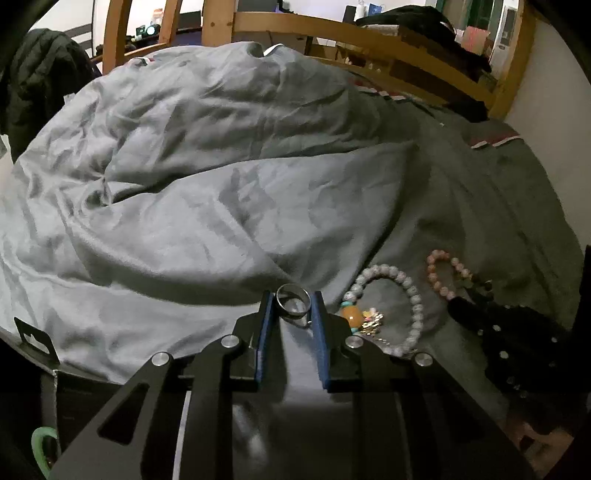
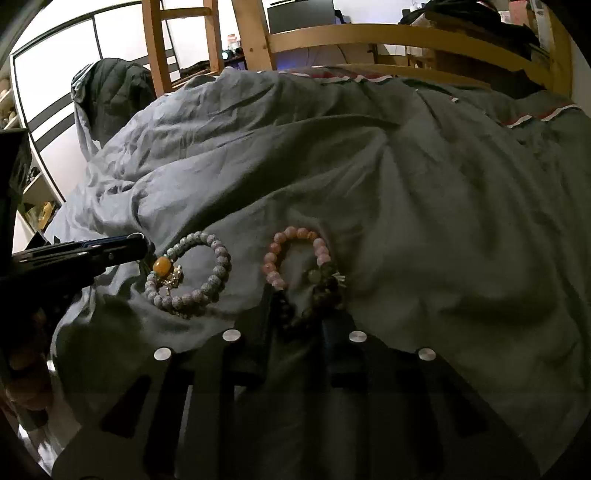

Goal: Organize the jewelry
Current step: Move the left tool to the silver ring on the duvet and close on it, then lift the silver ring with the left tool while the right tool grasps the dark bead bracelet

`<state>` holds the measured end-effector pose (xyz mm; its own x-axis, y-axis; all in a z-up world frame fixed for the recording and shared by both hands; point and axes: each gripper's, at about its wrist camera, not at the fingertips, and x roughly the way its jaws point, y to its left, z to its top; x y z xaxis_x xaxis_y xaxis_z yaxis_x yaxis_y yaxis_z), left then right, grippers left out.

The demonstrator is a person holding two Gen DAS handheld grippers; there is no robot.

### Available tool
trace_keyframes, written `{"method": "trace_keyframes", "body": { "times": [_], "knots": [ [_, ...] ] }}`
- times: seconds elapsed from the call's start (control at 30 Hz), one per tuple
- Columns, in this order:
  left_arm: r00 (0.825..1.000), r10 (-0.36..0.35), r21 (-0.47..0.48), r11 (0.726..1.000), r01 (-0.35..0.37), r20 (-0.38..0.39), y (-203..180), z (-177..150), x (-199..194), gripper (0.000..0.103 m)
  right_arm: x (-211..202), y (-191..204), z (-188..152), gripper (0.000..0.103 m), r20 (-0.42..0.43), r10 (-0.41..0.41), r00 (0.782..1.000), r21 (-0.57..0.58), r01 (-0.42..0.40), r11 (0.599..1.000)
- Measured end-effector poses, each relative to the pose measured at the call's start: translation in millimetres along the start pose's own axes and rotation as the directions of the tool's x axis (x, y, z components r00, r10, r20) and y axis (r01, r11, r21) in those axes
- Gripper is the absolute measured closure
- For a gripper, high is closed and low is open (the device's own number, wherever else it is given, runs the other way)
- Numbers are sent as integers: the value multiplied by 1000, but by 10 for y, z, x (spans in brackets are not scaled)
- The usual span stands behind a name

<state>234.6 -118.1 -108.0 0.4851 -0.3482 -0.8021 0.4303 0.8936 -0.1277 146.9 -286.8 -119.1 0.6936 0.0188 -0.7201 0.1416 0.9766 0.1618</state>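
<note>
My left gripper [image 1: 293,301] is shut on a silver ring [image 1: 293,300], held between its blue pads above the grey bedding. Just right of it lies a grey-white bead bracelet [image 1: 400,282] with an orange bead [image 1: 351,314] and a gold charm. It also shows in the right wrist view [image 2: 218,258]. A pink bead bracelet [image 2: 295,234] with dark beads lies in front of my right gripper [image 2: 301,306], whose fingers stand apart around its dark-bead end, resting on the bedding. The left gripper shows at the left of the right wrist view [image 2: 138,245].
A crumpled grey duvet [image 1: 203,184] covers the bed. A wooden bed frame [image 2: 388,35] runs along the far side. A dark jacket [image 2: 114,88] hangs at the back left. A green ring-shaped object [image 1: 40,446] sits at the lower left edge.
</note>
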Motion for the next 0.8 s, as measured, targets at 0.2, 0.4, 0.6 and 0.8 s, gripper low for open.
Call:
{"method": "trace_keyframes", "body": {
  "times": [0.2, 0.4, 0.6, 0.8],
  "knots": [
    [1000, 19, 32, 999, -19, 3, -98, -28, -43, 83, -54, 21, 27, 84, -2, -3, 1000, -14, 3, 1000],
    [999, 43, 48, 998, -44, 17, -161, 48, -140, 83, -140, 5, 65, 91, 15, -4, 1000, -14, 5, 1000],
    [998, 36, 54, 998, -38, 54, -204, 121, -386, 83, -292, -7, 132, 92, 47, 7, 999, 2, -7, 1000],
    [996, 50, 66, 996, -55, 77, -251, 153, -586, 83, -537, 12, 249, 94, 83, 42, 996, 16, -43, 999]
  ]
}}
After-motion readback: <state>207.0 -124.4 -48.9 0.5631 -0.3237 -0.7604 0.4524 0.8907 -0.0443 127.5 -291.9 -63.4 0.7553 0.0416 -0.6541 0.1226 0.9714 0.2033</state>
